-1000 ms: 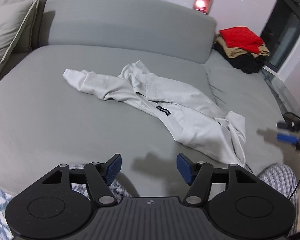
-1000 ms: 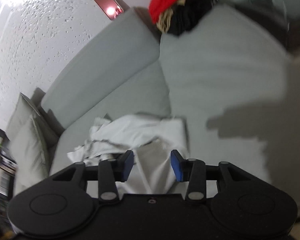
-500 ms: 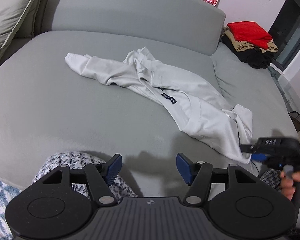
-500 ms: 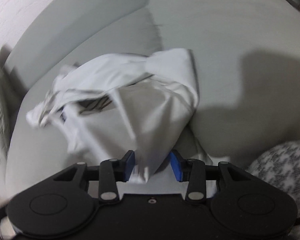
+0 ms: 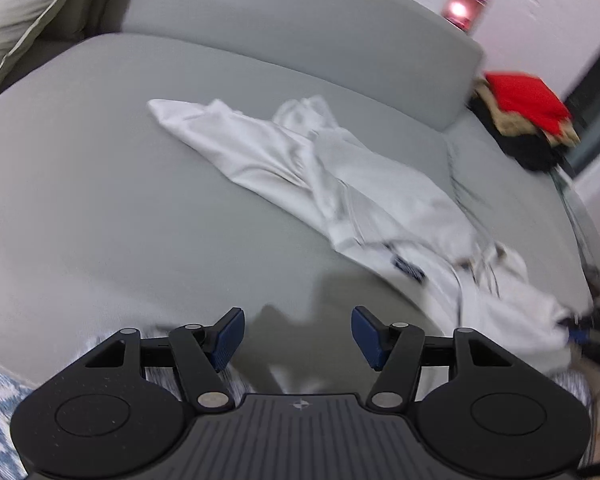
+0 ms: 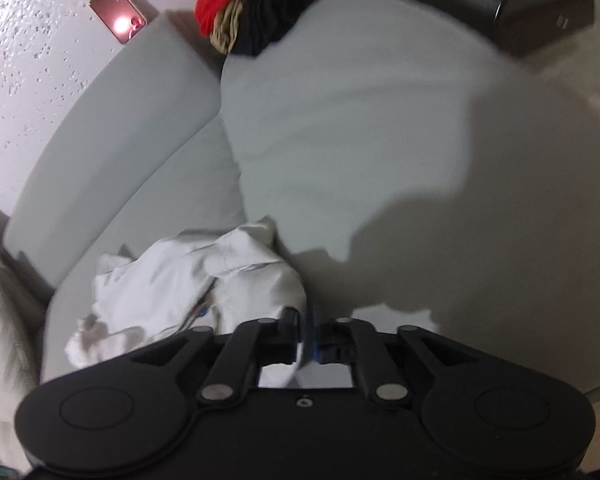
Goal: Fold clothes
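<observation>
Right gripper [image 6: 310, 338] clamps white garment [image 5: 340, 184] corner at sofa [image 5: 100, 220] front edge | left gripper [image 5: 298, 334] wide, empty above seat | I'd grab a second corner, spread it flat | blur hides hem; far clothes pile [image 5: 528, 120] indistinct
</observation>
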`<action>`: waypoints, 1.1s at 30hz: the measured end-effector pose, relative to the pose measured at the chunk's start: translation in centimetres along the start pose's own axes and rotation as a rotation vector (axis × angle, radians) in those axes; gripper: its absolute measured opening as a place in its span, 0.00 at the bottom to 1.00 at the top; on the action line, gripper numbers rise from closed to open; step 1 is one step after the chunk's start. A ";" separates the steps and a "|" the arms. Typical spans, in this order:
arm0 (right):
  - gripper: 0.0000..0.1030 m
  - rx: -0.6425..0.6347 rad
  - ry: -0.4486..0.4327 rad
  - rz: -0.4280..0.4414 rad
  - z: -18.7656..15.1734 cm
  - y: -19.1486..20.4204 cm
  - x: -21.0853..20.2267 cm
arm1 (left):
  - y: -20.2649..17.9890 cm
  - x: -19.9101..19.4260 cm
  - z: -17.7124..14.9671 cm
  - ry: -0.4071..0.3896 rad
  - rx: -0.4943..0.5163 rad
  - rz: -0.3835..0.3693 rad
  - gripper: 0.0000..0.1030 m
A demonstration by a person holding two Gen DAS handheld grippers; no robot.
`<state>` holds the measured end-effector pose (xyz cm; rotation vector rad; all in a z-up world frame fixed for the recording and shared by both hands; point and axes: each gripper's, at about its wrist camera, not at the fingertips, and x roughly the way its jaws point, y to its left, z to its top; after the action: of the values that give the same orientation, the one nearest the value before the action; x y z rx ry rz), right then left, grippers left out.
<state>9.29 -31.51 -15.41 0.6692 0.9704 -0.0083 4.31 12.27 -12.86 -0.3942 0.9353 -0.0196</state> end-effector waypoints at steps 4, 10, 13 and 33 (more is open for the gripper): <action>0.29 -0.009 0.040 0.065 -0.4 0.5 1.6 | 0.8 1.6 3.2 -0.029 -0.079 -0.047 0.50; 0.30 0.034 0.061 0.040 -0.6 -0.3 2.3 | 0.6 6.1 7.5 -0.004 -0.174 -0.116 0.48; 0.30 0.063 0.069 0.045 -0.7 -1.1 2.6 | 0.2 8.6 8.8 0.046 -0.184 -0.116 0.48; 0.03 -0.042 0.005 -0.011 -0.9 0.3 -0.7 | 0.8 -1.1 2.6 -0.006 -0.151 0.030 0.00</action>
<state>8.30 -30.95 -15.08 0.6249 0.9763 0.0038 5.61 14.06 -10.87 -0.5200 0.9391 0.0801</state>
